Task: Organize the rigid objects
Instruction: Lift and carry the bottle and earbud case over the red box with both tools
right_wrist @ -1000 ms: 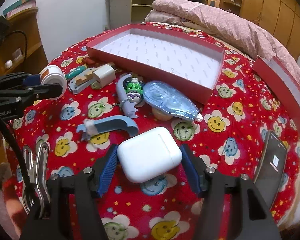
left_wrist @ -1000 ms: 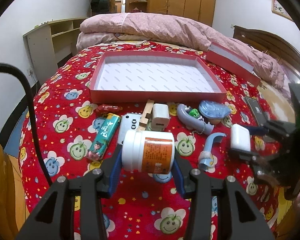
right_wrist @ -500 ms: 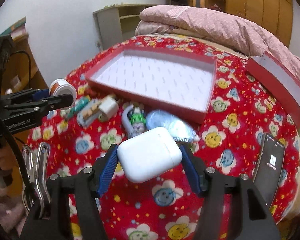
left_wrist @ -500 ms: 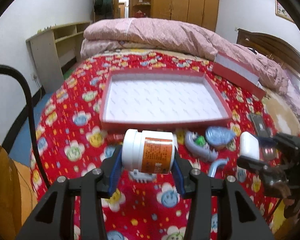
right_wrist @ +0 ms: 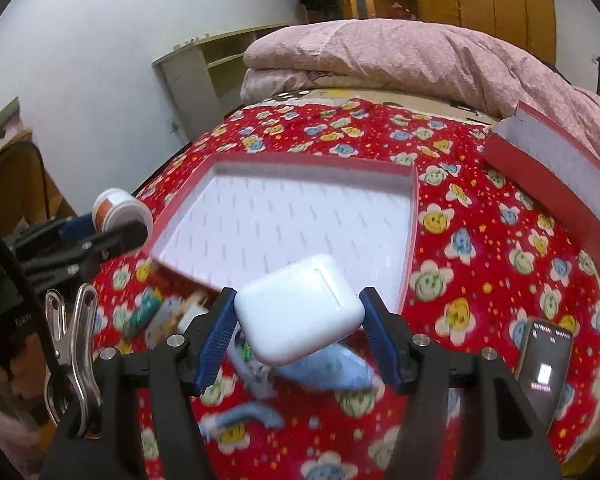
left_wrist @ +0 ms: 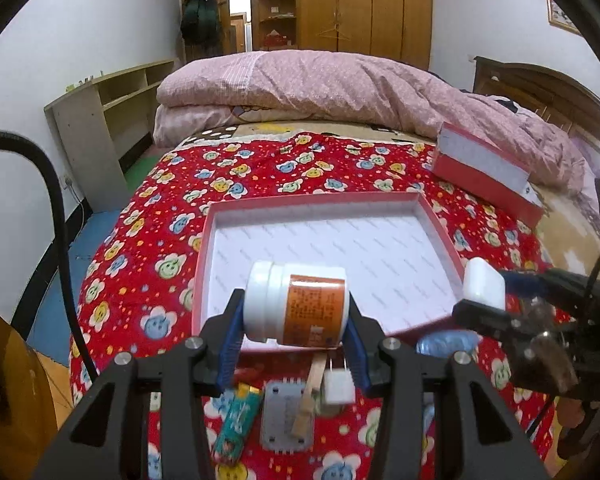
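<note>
- Box (left_wrist: 204, 264) lies open on the bed with nothing in it, so by my reading the sorting has barely begun.
- Left gripper (left_wrist: 296, 332) has its fingers closed on a white bottle (left_wrist: 296, 304) with an orange label, held on its side in the air over the box's near edge.
- Right gripper (right_wrist: 300, 320) has its fingers closed on a white case (right_wrist: 298, 308), also in the air, just short of the box's near right corner.
- Neither thing is set down yet; both look ready to go into the box next.
- Left on the bedspread near the box: a lighter (left_wrist: 236, 420), a grey block (left_wrist: 286, 416), a clothespin (left_wrist: 310, 396), a white plug (left_wrist: 338, 388) and a blue tape dispenser (left_wrist: 448, 344).
- More blurred blue pieces lie under the right gripper; I cannot tell what they are.
- Phone (right_wrist: 544, 368) lies to the right, well apart from the box, and the lid (right_wrist: 552, 196) rests against the quilt.
</note>
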`<state>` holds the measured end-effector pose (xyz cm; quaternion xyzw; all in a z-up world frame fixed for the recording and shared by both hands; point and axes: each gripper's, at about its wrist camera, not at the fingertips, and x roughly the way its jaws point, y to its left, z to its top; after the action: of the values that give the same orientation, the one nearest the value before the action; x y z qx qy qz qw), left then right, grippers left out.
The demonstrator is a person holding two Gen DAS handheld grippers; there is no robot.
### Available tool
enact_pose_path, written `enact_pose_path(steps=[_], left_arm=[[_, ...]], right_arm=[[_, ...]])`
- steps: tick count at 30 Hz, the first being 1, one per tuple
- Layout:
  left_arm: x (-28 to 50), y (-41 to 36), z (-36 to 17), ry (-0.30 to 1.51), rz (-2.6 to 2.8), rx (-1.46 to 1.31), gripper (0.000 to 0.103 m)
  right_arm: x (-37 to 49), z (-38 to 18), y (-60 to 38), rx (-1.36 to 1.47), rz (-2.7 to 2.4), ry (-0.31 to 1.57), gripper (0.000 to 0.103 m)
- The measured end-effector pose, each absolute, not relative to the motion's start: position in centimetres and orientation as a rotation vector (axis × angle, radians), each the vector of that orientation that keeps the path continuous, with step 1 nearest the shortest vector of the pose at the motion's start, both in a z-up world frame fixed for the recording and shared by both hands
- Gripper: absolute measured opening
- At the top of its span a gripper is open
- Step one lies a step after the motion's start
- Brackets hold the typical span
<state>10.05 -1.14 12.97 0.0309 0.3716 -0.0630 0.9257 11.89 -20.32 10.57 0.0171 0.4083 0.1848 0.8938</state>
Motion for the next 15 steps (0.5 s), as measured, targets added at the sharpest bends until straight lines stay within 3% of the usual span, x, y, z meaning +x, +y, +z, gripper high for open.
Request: enact_pose_path(steps=[15], left_arm=[[18.7,-2.3,8.1,0.874,-0.125,0.042,0.047]], right_arm=[[19.7,7.2,-19.6,0.142,0.256,0.894,0.063]])
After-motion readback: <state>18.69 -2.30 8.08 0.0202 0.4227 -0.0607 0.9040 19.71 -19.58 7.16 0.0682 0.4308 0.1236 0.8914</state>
